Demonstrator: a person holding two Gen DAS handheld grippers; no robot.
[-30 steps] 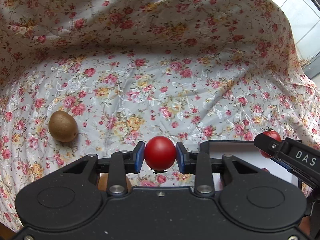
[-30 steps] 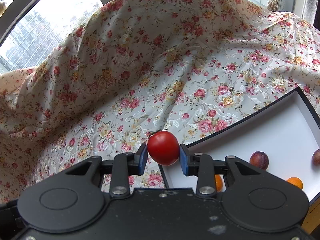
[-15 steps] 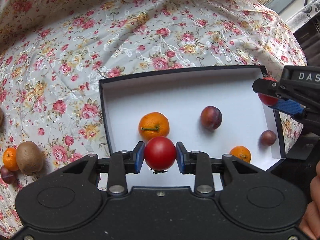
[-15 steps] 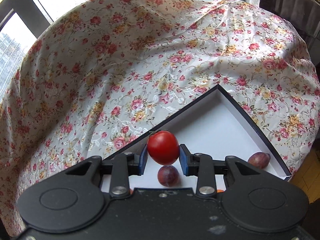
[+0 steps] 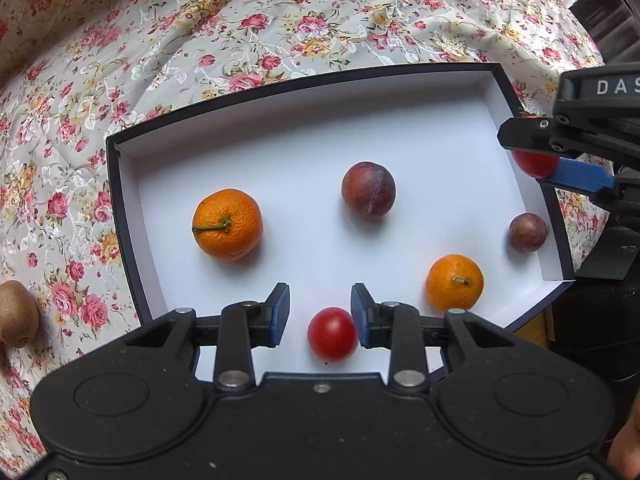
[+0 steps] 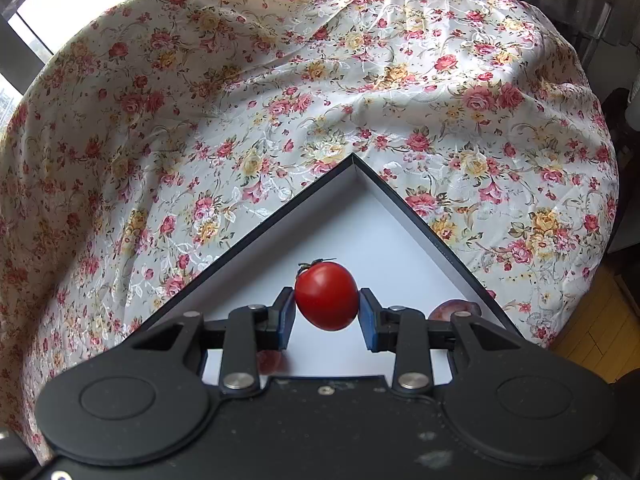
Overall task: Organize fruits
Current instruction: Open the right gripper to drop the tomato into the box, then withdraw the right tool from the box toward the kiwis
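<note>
While the left gripper [image 5: 319,312] hangs with fingers wide, a tomato [image 5: 332,334] lies between them on the box [image 5: 122,184] floor, seemingly untouched. From the right wrist, the right gripper [image 6: 327,314] pinches a second tomato [image 6: 326,295] above the box's corner.

Tabletop, draped in a floral cloth [image 5: 280,32] that reaches its far edge. A shallow black-rimmed box [image 5: 120,208] with a white floor lies on the cloth at the near right. A kiwi [image 5: 16,314] lies on the cloth well left of the box, apart from it.
</note>
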